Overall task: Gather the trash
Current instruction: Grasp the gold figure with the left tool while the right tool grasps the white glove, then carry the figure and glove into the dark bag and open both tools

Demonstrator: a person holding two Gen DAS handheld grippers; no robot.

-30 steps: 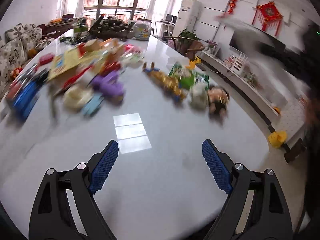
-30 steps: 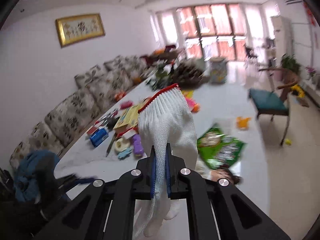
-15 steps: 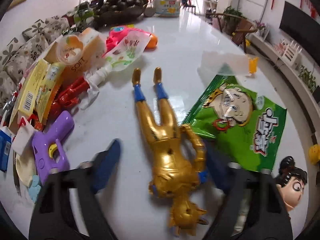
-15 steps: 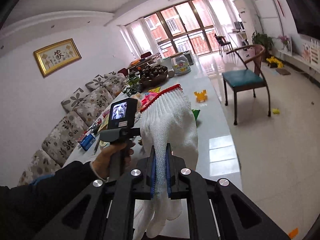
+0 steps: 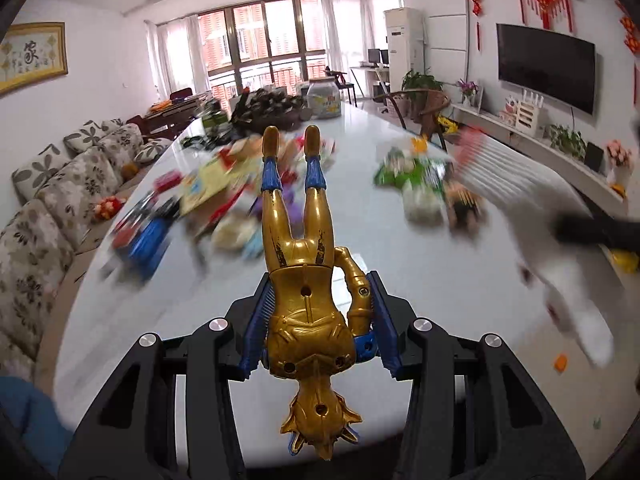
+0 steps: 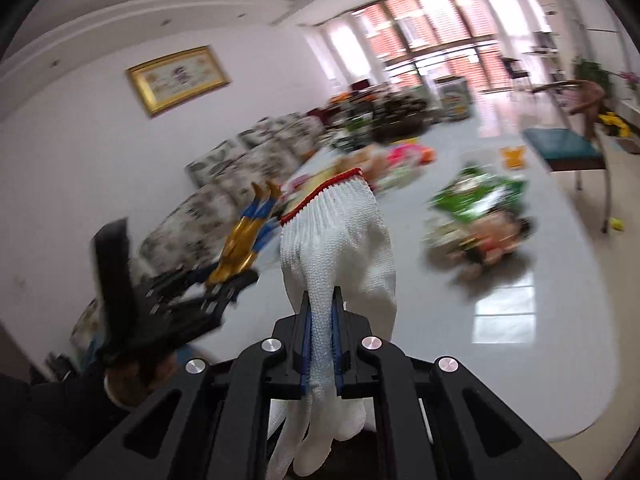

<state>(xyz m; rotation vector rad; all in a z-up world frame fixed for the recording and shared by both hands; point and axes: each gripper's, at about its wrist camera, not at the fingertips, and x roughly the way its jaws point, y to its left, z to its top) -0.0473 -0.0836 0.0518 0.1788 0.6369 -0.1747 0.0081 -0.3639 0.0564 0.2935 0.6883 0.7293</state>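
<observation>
Left wrist view: the gold toy is squeezed by closing jaws above the desk; a white glove is pinched tight, likely as trash.

One readable sign appears. In the left wrist view, at the upper left of the frame, a gold-framed picture hangs on the white wall; it carries a single large dark Chinese character, 家, on a pale ground, with a line of smaller characters below it that are too small to read. The same framed picture appears at the upper left of the right wrist view, but there its writing is blurred beyond reading. Packaging on the table is smeared by motion, so no label on it can be read.
</observation>
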